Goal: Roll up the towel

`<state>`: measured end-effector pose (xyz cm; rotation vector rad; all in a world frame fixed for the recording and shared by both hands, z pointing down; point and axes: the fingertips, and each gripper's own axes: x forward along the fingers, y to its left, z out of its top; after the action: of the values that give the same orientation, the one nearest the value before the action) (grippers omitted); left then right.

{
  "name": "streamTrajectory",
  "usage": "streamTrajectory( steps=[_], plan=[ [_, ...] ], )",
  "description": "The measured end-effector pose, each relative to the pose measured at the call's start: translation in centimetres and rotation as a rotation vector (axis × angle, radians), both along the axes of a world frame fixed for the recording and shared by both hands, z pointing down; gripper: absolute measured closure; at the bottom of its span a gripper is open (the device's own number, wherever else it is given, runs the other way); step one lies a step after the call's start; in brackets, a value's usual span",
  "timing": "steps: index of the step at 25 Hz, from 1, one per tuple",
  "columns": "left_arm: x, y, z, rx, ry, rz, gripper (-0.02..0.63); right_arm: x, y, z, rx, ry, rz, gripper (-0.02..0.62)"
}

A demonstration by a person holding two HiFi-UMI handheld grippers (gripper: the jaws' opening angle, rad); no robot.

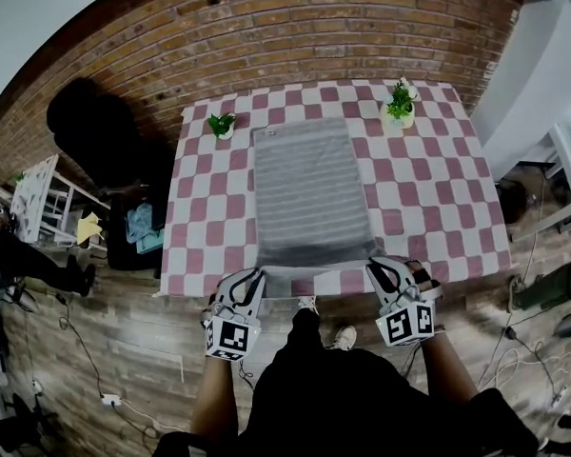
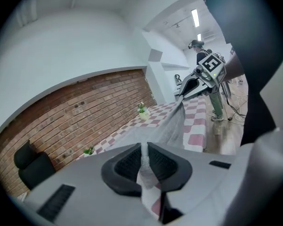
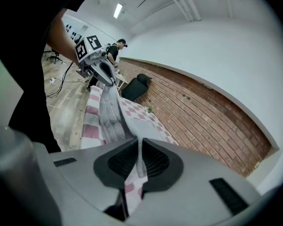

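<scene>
Head view: a grey striped towel (image 1: pixel 309 193) lies flat and lengthwise on the desk (image 1: pixel 428 198), which wears a red-and-white checked cloth (image 1: pixel 209 208). The towel's near edge sits at the desk's near edge. Left tongs (image 1: pixel 255 274) are at the near left corner and right tongs (image 1: pixel 375 267) at the near right. Both forearms reach forward and the tongs tip downward. Each bears a marker cube (image 1: pixel 230 336) with black-and-white squares. Two potted plants (image 1: pixel 400 103) stand at the far end, before a brick wall (image 1: pixel 314 17).

Left gripper view: jaws closed, pinching the towel corner (image 2: pixel 144 157). The edge runs taut to the other tongs.

Right gripper view: jaws closed on the other towel corner (image 3: pixel 139 154).
</scene>
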<state>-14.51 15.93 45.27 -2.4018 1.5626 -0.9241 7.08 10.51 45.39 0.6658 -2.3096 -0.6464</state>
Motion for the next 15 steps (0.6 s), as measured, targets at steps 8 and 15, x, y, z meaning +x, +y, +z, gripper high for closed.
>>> streamTrajectory(
  steps=[8, 15],
  plan=[
    [-4.3, -11.7, 0.2, 0.031, -0.061, -0.007, 0.568, -4.5, -12.1, 0.6, 0.081, 0.05, -0.005, 0.569],
    [-7.9, -20.8, 2.8, 0.012, -0.085, -0.051, 0.568, -8.3, -21.4, 4.6, 0.058, 0.106, -0.009, 0.569]
  ],
)
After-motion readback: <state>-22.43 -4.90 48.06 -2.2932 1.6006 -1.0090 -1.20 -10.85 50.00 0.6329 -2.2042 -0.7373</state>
